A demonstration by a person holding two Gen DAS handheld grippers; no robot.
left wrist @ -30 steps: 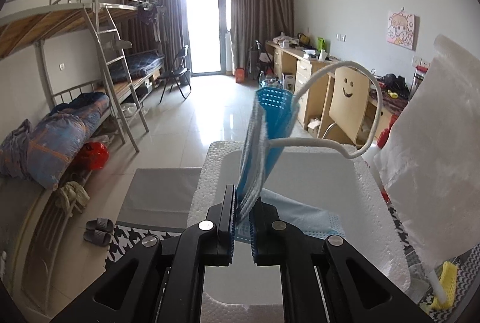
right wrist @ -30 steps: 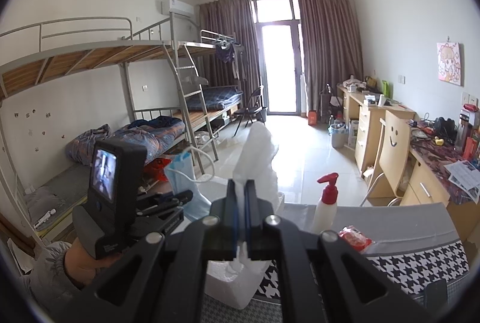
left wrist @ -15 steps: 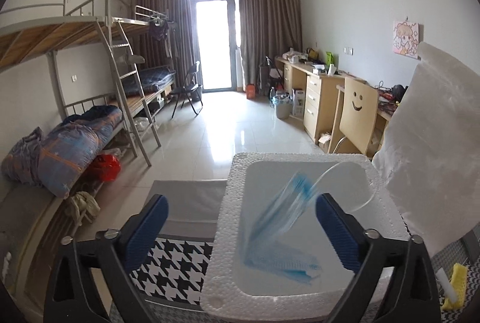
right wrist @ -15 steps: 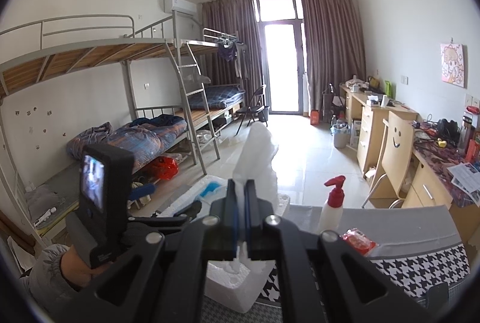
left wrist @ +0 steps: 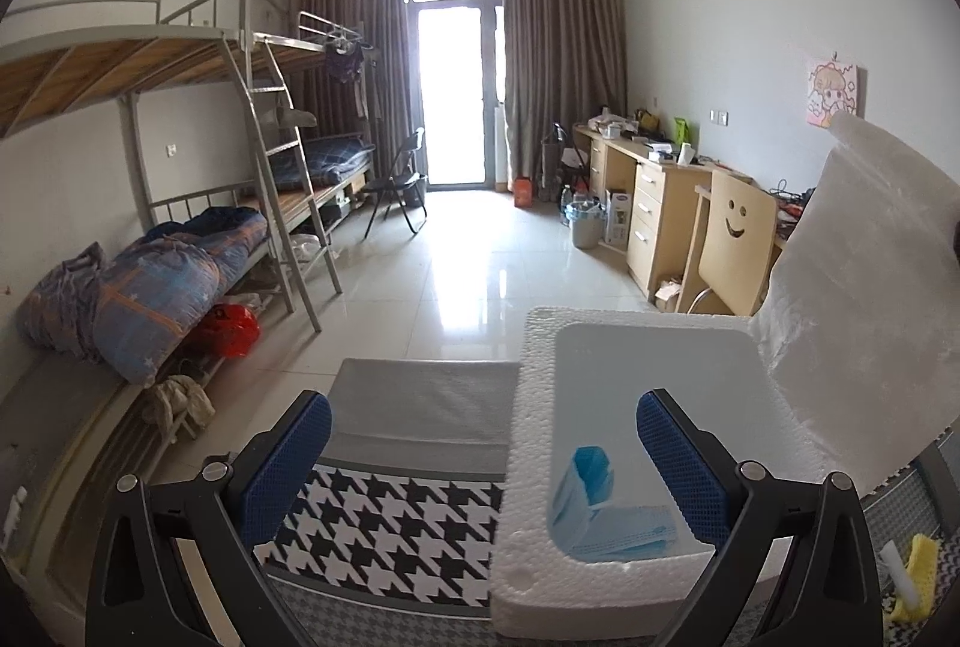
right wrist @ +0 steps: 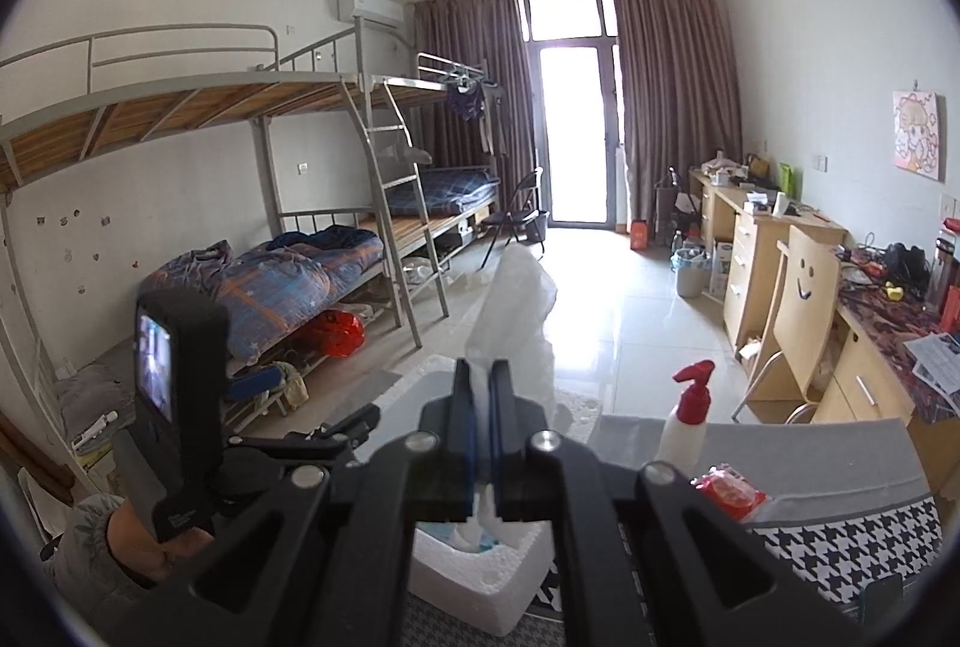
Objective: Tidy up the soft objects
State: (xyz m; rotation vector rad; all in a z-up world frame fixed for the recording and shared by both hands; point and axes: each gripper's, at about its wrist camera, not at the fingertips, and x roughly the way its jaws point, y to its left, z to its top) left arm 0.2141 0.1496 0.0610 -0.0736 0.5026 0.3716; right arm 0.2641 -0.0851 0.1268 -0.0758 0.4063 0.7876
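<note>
Left gripper (left wrist: 483, 467) gaping, released; blue mask (left wrist: 606, 518) lying in foam box (left wrist: 528, 407). Right gripper (right wrist: 480, 443) clenching white foam sheet (right wrist: 516, 311); advise lowering it flat onto mask.

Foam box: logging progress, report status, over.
Left gripper open, empty. Right gripper shut on white foam sheet. Blue mask inside foam box. Nothing blocking.

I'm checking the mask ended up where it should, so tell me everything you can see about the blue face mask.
The blue face mask is a pleated, thin, soft-looking disposable one. It lies loose inside the white foam box, in the near corner, folded over itself with one end propped up against the box wall and the rest flat on the floor. The open left tongs do not touch it. Its ear loops are not clearly visible.
</note>
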